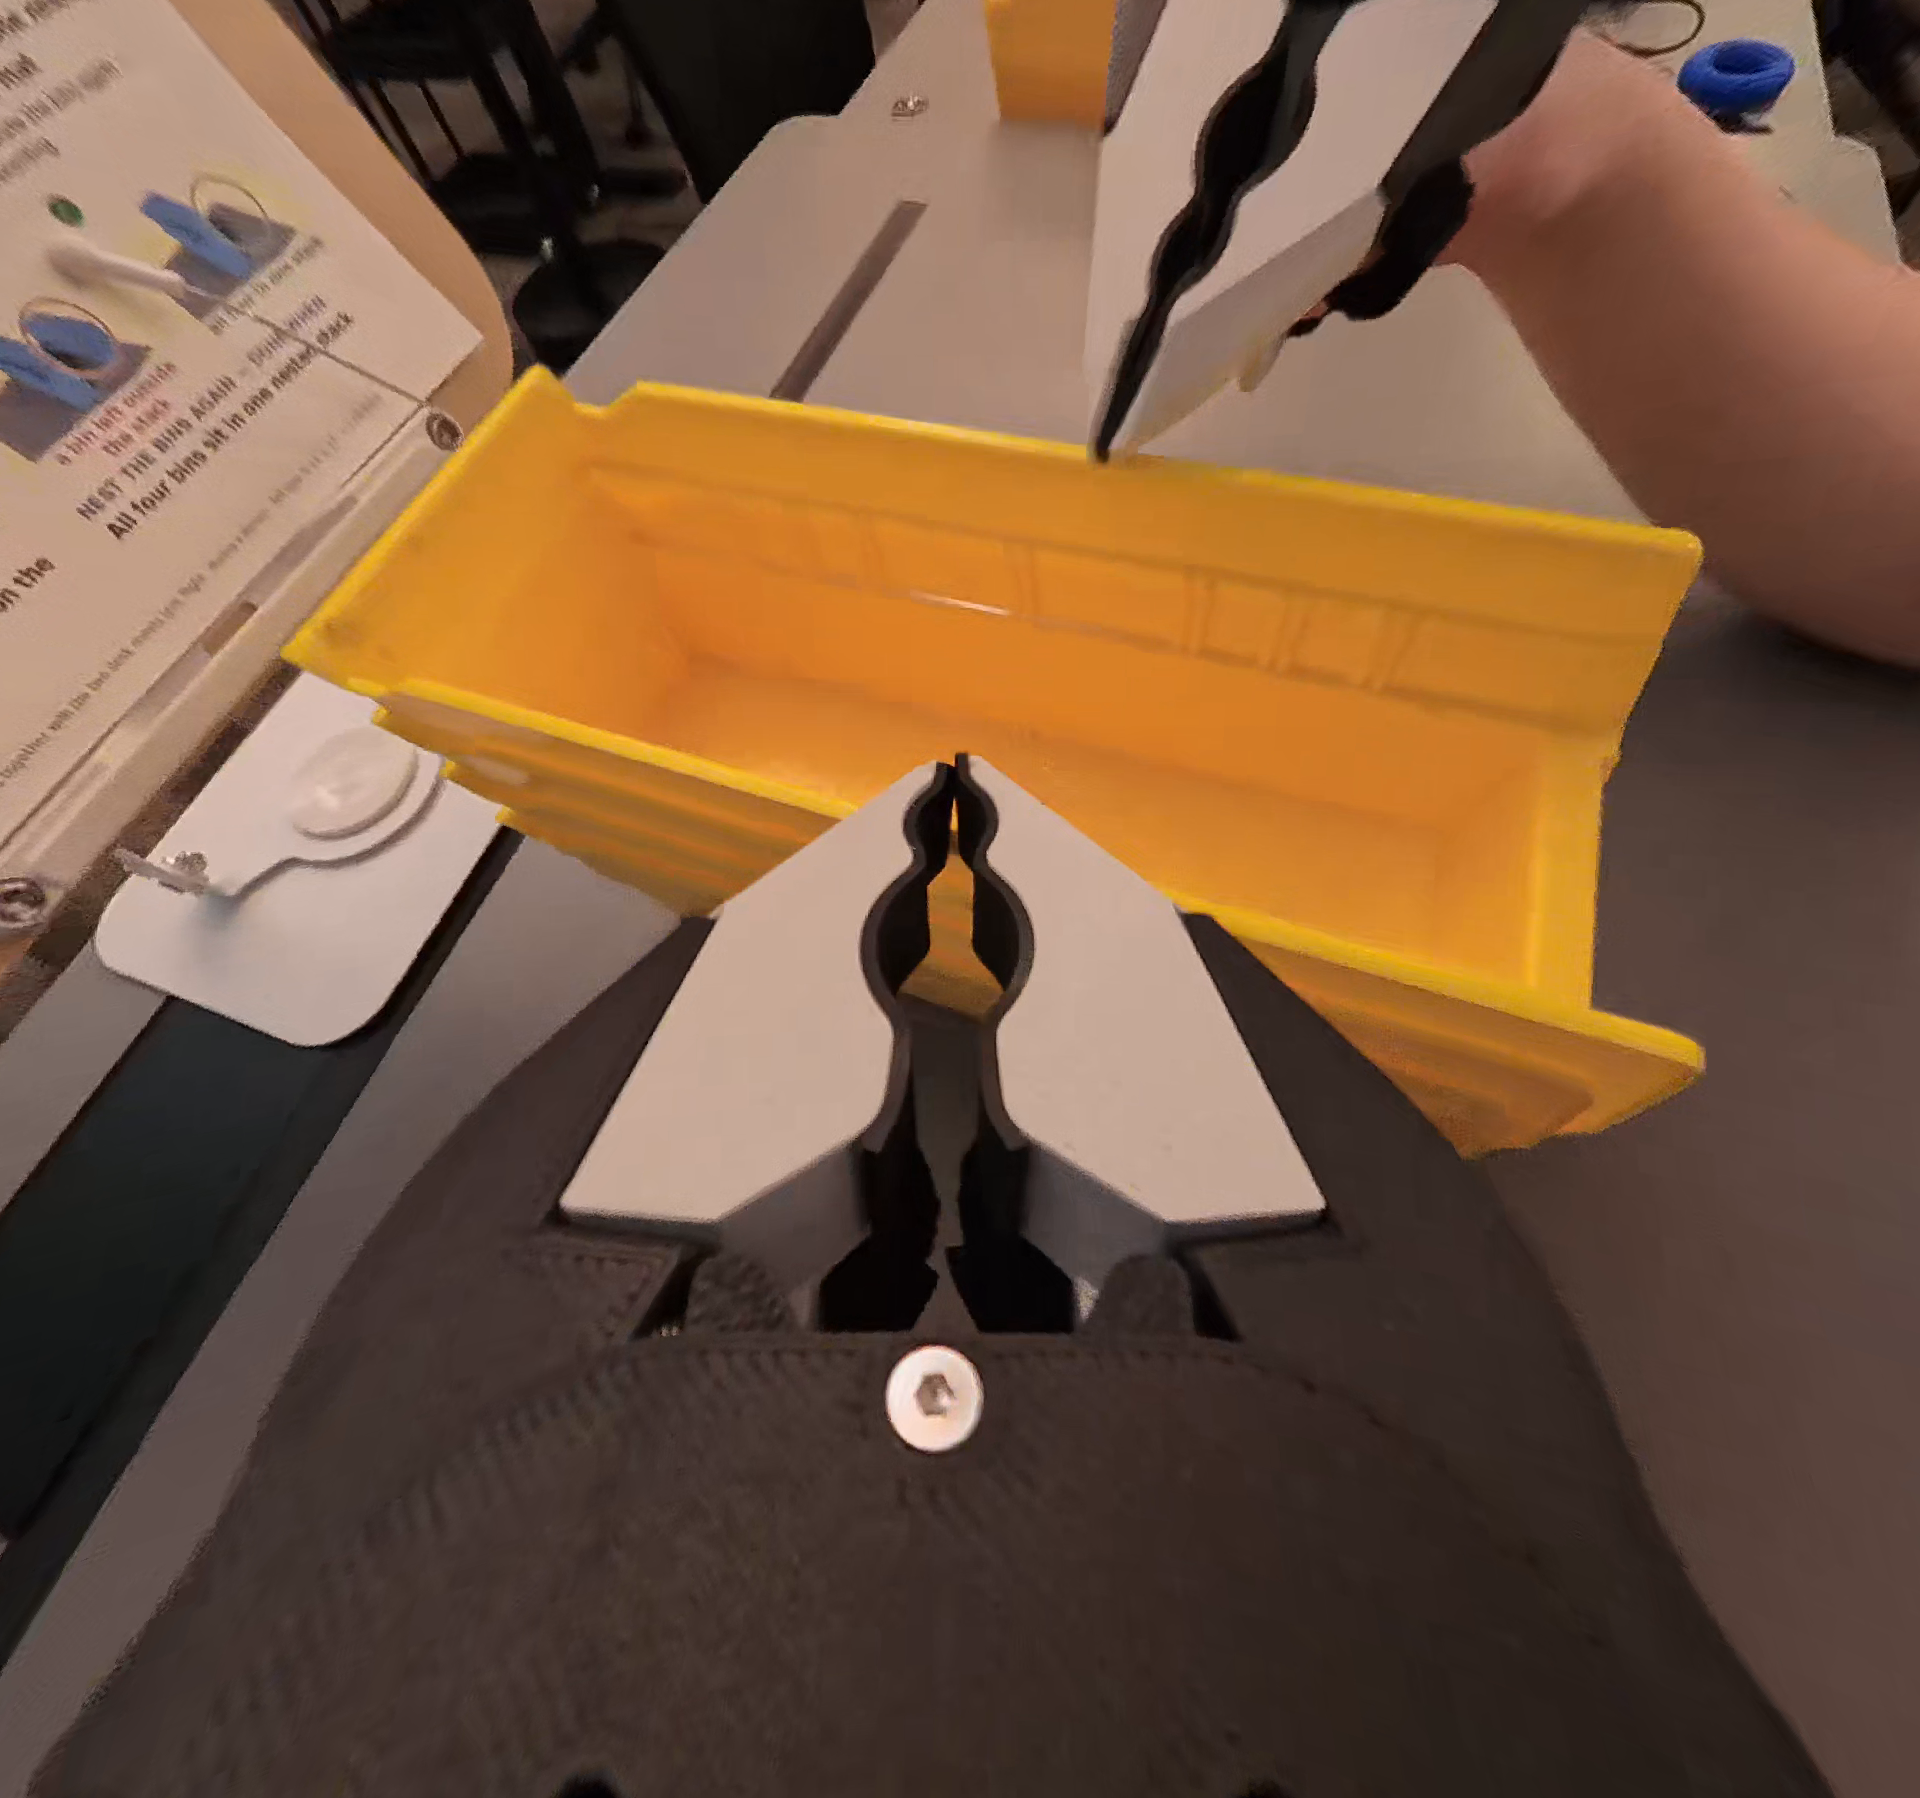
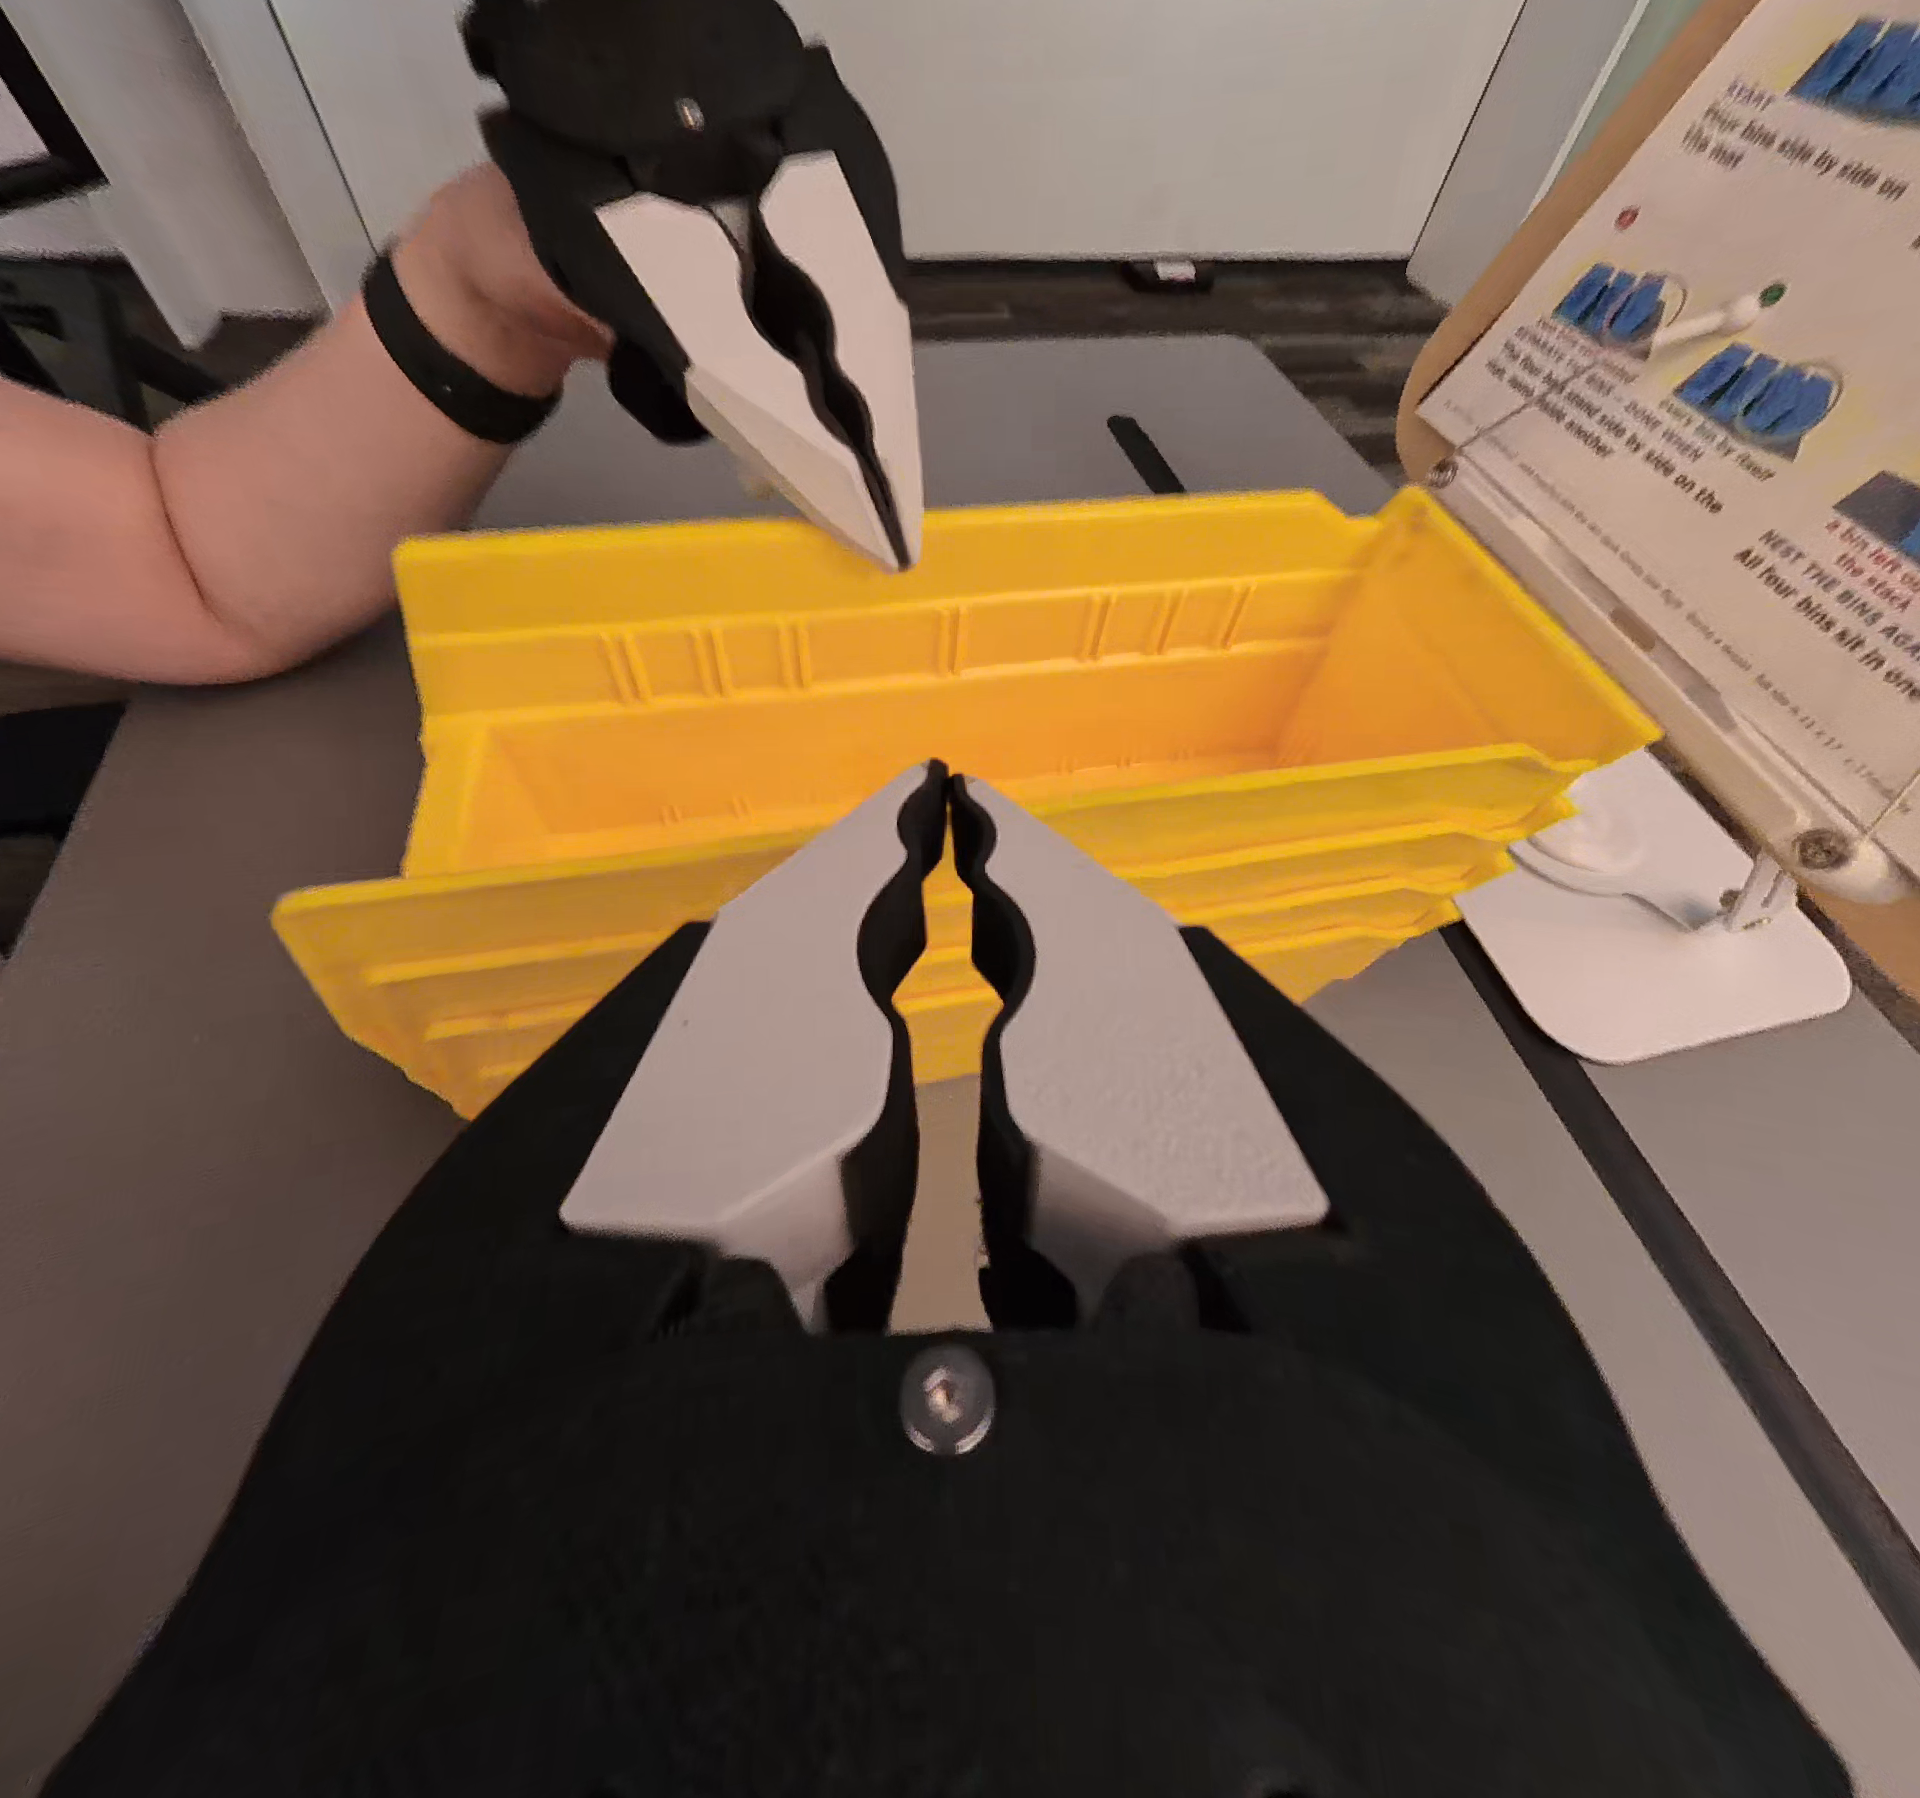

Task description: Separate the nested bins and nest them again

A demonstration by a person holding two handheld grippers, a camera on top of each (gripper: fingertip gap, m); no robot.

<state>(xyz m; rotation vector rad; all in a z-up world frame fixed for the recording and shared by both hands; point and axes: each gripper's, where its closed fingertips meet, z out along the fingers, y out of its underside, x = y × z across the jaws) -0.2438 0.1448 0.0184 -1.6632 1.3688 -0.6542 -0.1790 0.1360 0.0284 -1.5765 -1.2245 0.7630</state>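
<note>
Left wrist view, left to right. An instruction sheet (image 1: 187, 294) on a tan board stands at the left edge, with a white plate (image 1: 301, 875) on the table (image 1: 1766, 1229) at its foot. The stack of nested yellow bins (image 1: 1039, 668) lies across the middle of the grey table, long side toward the camera, several rims stepped one below another on the near wall. The left gripper (image 1: 956, 766) sits at the near rim, its fingertips together; whether they pinch the wall cannot be told. The right gripper (image 1: 1103, 447) comes down on the far rim, tips together, touching the edge. Behind it stands another yellow bin (image 1: 1049, 3), well apart. A blue ring (image 1: 1733, 75) lies at far right.
</note>
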